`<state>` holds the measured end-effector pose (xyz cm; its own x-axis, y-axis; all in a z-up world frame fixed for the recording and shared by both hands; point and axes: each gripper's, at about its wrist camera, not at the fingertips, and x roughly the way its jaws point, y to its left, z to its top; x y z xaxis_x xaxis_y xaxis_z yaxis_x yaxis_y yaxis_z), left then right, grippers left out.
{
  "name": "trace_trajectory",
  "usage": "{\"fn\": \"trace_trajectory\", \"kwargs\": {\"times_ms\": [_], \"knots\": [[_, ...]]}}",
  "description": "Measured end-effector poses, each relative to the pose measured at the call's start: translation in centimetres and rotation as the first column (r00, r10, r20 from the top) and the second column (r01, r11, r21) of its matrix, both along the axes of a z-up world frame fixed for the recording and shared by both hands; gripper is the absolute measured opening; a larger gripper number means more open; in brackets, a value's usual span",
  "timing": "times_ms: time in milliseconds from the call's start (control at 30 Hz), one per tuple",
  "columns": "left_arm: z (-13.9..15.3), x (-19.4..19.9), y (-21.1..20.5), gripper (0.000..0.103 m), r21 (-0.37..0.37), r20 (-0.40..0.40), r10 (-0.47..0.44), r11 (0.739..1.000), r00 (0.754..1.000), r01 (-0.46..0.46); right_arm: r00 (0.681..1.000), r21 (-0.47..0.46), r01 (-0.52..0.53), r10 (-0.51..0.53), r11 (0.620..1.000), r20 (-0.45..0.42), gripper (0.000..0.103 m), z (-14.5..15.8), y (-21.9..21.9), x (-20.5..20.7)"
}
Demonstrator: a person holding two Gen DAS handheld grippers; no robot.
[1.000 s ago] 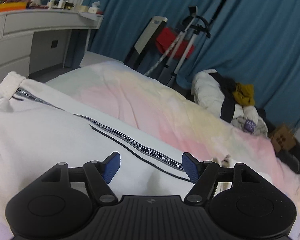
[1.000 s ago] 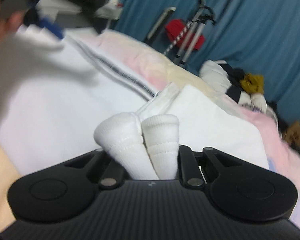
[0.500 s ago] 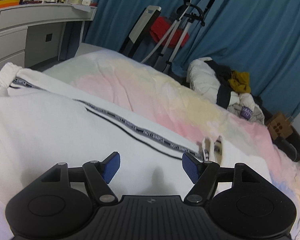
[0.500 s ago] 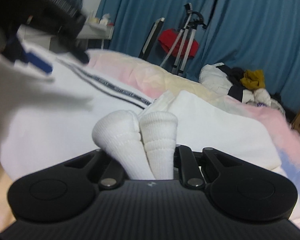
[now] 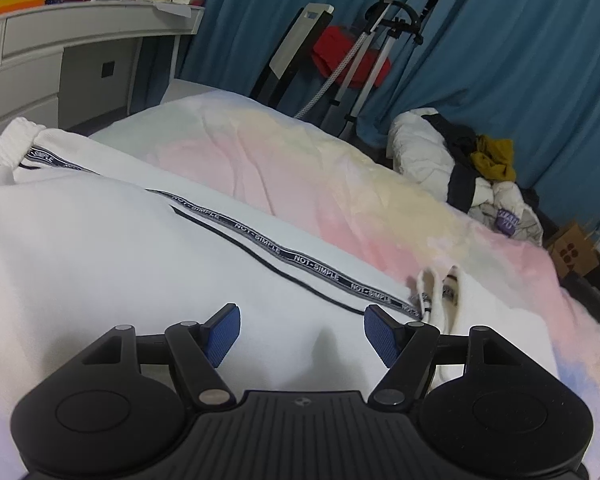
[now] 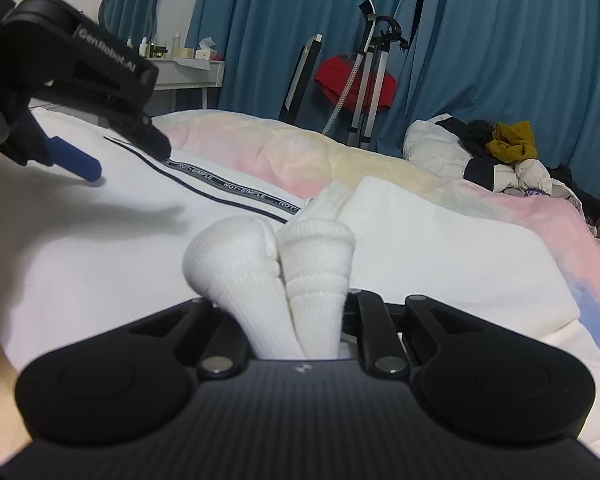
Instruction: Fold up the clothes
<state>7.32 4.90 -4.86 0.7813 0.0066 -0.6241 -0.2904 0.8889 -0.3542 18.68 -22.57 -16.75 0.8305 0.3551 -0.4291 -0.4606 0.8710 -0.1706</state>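
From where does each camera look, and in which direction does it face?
Left wrist: sits behind the open left gripper, looking down over white trousers on the bed.
Right wrist: behind the right gripper, shut on white ribbed cuffs; left gripper upper left.
Shared: trousers, blue curtains, clothes pile.

Blue curtains [image 5: 500, 60] hang behind a white dresser [image 5: 60, 64] and pastel bed [image 5: 300, 168].

The white trousers [image 5: 100, 248] are soft matt cloth with a woven lettered tape [image 5: 308, 262] along the seam; their ribbed cuffs [image 6: 272, 256] look coarse-knit. The bedspread [image 5: 320, 168] is matt, faintly creased fabric. Each gripper body [image 6: 300, 412] is matt black ridged plastic; the blue pads [image 5: 222, 334] are finely textured.
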Motion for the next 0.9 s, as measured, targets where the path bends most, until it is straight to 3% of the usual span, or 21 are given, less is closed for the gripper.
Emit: {"fn": "trace_trajectory", "kwargs": {"times_ms": [100, 233, 400, 533, 700, 900], "knots": [[0.4, 0.1, 0.5, 0.071, -0.016, 0.020, -0.011, 1.000, 1.000, 0.011, 0.999, 0.002, -0.016, 0.016, 1.000, 0.045, 0.015, 1.0, 0.3, -0.8], [1.0, 0.3, 1.8, 0.075, -0.120, 0.055, -0.093, 0.988, 0.994, 0.099, 0.987, -0.007, -0.121, 0.121, 0.993, 0.104, 0.015, 1.9, 1.3, -3.0], [0.0, 0.5, 3.5, 0.076, -0.255, 0.057, -0.155, 0.953, 0.986, 0.164, 0.971, -0.127, -0.234, 0.237, 0.964, 0.014, 0.015, -0.6, 4.0, -4.4], [-1.5, 2.2, 3.7, 0.076, -0.300, 0.016, -0.210, 0.932, 0.978, 0.205, 0.974, -0.081, -0.226, 0.228, 0.971, 0.015, 0.015, 1.1, 3.3, -4.8], [-3.5, 5.4, 1.6, 0.075, -0.233, -0.049, -0.307, 0.929, 0.950, 0.288, 0.971, -0.135, -0.238, 0.241, 0.962, 0.002, 0.015, 0.9, 3.6, -5.3], [-4.4, 5.9, 0.4, 0.074, -0.169, -0.064, -0.335, 0.932, 0.940, 0.320, 0.972, -0.086, -0.235, 0.231, 0.968, -0.051, 0.016, -0.2, 3.6, -4.5]]}}
